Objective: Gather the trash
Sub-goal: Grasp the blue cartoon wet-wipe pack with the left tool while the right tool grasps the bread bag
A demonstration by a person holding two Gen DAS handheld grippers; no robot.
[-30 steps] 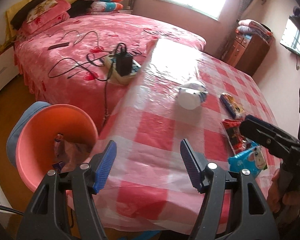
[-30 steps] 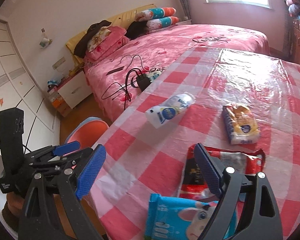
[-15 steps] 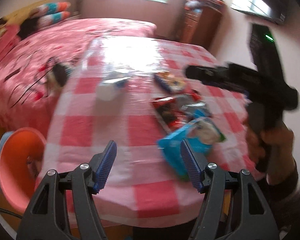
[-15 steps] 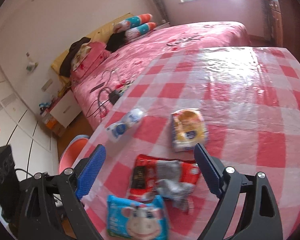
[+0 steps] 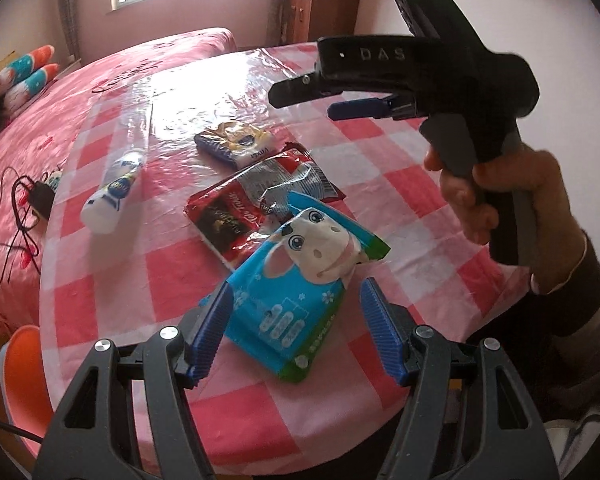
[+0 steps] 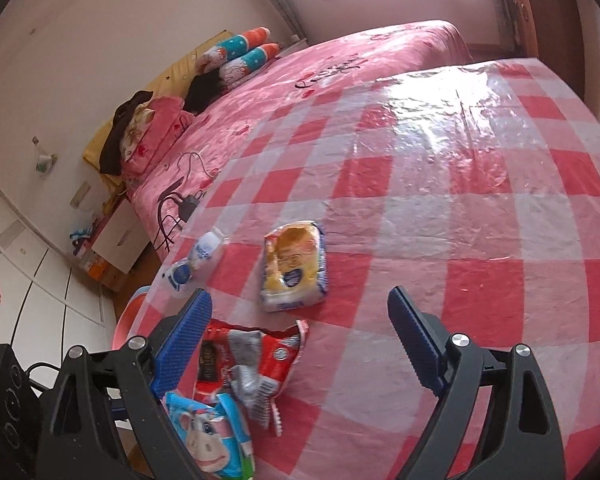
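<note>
Trash lies on a table [image 5: 112, 280] under a red-and-white checked cloth: a blue cartoon-cow wrapper [image 5: 300, 280], a torn red wrapper [image 5: 252, 204], a bread packet [image 5: 236, 142] and a white bottle [image 5: 112, 192] on its side. My left gripper [image 5: 296, 332] is open, its blue pads on either side of the blue wrapper's near end. It does not squeeze the wrapper. A hand holds my right gripper [image 5: 304, 102] above the table; it is open and empty [image 6: 300, 328]. Under it lie the red wrapper [image 6: 252, 364] and the bread packet [image 6: 296, 268].
An orange bin [image 5: 24, 372] stands on the floor off the table's left edge. A pink bed [image 5: 60, 100] with a black charger and cables [image 5: 36, 196] lies beyond the table. A wooden cabinet [image 5: 320, 4] stands by the far wall.
The left view has swung right from the orange bin to the wrappers; the blue wrapper now lies between its fingers. The right gripper has moved along the table edge; its jaws keep the same width.
</note>
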